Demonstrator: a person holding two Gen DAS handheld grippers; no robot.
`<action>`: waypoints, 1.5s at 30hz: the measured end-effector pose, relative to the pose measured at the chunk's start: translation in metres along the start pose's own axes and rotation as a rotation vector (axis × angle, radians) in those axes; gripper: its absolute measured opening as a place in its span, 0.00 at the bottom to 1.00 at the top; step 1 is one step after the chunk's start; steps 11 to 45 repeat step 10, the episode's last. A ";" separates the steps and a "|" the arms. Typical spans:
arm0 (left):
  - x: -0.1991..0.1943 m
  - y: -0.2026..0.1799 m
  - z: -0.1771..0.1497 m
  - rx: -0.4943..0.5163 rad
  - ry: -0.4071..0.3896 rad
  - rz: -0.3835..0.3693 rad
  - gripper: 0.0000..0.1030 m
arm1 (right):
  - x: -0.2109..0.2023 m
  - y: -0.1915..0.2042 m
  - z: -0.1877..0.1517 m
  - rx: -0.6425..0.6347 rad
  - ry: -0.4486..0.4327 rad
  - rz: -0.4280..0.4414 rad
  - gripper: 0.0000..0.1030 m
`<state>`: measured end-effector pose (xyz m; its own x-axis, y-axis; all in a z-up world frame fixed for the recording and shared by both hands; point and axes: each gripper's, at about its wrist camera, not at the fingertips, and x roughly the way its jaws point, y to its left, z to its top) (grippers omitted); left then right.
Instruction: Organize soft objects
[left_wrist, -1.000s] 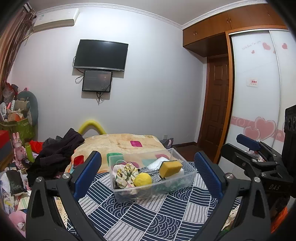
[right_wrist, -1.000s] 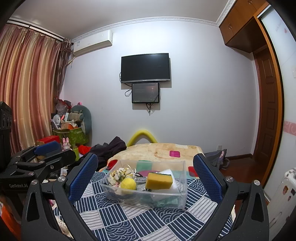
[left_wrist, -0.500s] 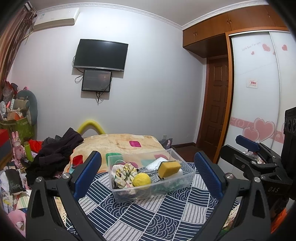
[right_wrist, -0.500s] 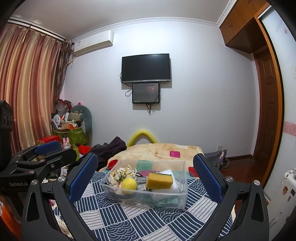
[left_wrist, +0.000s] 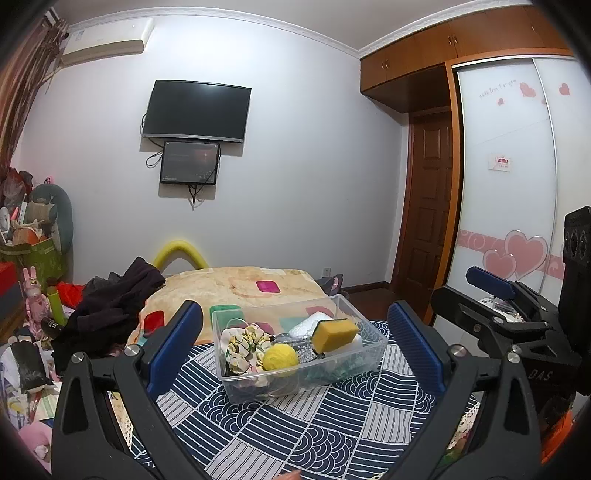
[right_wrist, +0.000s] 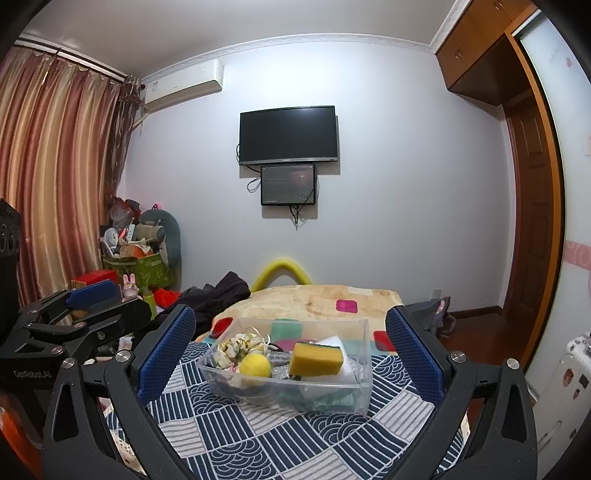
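Clear bin (left_wrist: 369, 343) holds a yellow sponge (left_wrist: 334, 334), yellow ball (left_wrist: 279, 359) and scrunchie (left_wrist: 243, 341); left gripper (left_wrist: 295, 343) and right gripper (right_wrist: 290, 349) gape wide before it.

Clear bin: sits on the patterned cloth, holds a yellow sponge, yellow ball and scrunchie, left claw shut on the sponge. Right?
Not quite. The left claw is open and holds nothing; the sponge lies in the bin, as the left wrist view shows. The ball, scrunchie and cloth are as stated.

A clear plastic bin (left_wrist: 369, 341) sits on the patterned tabletop, holding a yellow sponge (left_wrist: 334, 334) tilted atop a white block, a yellow yarn ball (left_wrist: 280, 357) and a floral scrunchie (left_wrist: 243, 341) at its left end
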<state>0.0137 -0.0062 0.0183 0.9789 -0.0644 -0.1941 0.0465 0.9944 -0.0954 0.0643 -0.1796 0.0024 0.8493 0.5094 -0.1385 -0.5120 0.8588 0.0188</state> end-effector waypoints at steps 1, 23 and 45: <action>0.000 0.000 0.000 -0.001 0.001 0.001 0.99 | 0.001 -0.001 -0.001 0.002 0.001 0.000 1.00; 0.005 0.001 -0.001 -0.010 0.017 -0.012 0.99 | 0.003 -0.002 -0.003 0.007 0.009 -0.001 1.00; 0.005 0.001 -0.001 -0.010 0.017 -0.012 0.99 | 0.003 -0.002 -0.003 0.007 0.009 -0.001 1.00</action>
